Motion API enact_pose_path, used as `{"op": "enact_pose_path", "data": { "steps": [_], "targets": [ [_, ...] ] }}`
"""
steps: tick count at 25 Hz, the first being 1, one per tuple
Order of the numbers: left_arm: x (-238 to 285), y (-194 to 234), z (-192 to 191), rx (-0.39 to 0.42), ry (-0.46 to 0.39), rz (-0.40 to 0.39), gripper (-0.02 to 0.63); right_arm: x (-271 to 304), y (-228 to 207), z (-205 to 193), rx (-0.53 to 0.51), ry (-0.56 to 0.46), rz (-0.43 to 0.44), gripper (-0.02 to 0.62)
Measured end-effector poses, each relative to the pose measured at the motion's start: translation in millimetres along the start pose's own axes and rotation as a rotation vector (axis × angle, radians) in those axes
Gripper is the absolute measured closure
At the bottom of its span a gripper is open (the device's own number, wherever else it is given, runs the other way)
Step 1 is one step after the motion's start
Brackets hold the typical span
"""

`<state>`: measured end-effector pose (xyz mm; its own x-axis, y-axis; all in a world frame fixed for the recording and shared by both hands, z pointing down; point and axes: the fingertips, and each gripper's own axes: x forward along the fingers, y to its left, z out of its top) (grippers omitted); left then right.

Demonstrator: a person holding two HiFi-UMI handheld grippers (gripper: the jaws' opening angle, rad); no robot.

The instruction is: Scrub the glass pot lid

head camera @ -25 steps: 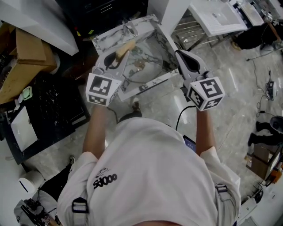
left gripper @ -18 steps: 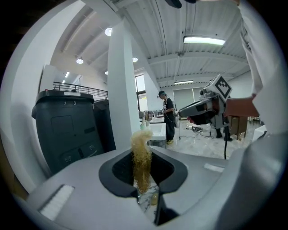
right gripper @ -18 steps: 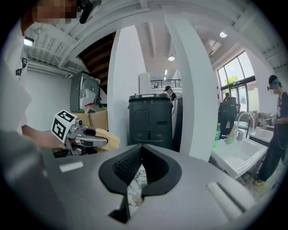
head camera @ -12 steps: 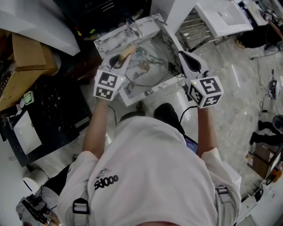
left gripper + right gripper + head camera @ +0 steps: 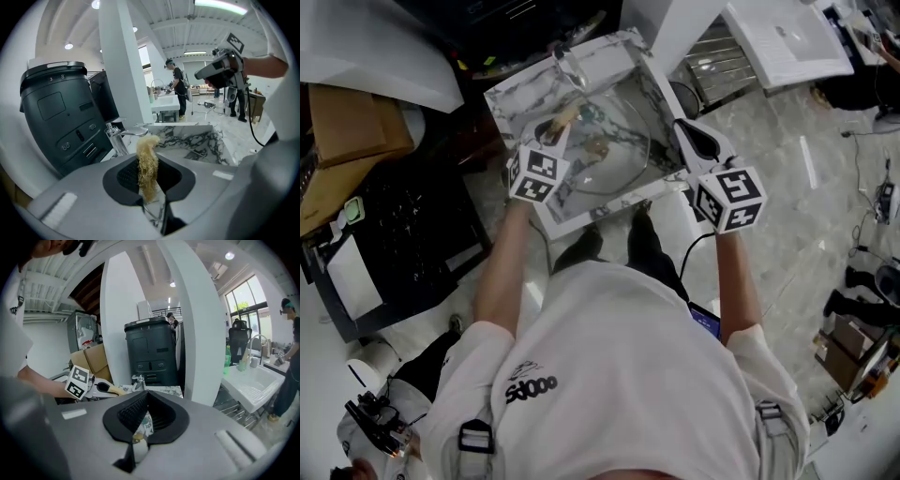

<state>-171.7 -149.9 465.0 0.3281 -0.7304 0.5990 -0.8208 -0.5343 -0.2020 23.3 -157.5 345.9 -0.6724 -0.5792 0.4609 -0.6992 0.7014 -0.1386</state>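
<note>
Head view: the glass lid (image 5: 619, 169) lies in the marble sink (image 5: 511, 89). The left claw (image 5: 555, 125), clamped on a straw-coloured scrubber (image 5: 565, 114), stands over the lid's far-left rim. The right claw (image 5: 679, 127) sits at the sink's right edge, just beside the lid.

Left gripper view: the jaws pinch the scrubber (image 5: 147, 164) upright, with a tap (image 5: 117, 136) behind it and the right claw (image 5: 220, 70) raised beyond.

Right gripper view: the right claw (image 5: 145, 397) has its jaw tips together, and nothing can be made out between them. The left claw (image 5: 105, 387) lies to the left.
</note>
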Motion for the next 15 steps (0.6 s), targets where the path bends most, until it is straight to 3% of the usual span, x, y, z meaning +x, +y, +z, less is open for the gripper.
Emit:
{"op": "enact_pose_path", "data": {
  "steps": [8,15],
  "targets": [
    [56,-2,-20,0.002,0.134,0.071,0.549,34,-29,-17,0.03,0.045,0.056,0.592],
    [97,6,-58,0.043,0.309,0.15,0.549,52,-41,-32,0.034,0.087,0.099,0.592]
  ]
}}
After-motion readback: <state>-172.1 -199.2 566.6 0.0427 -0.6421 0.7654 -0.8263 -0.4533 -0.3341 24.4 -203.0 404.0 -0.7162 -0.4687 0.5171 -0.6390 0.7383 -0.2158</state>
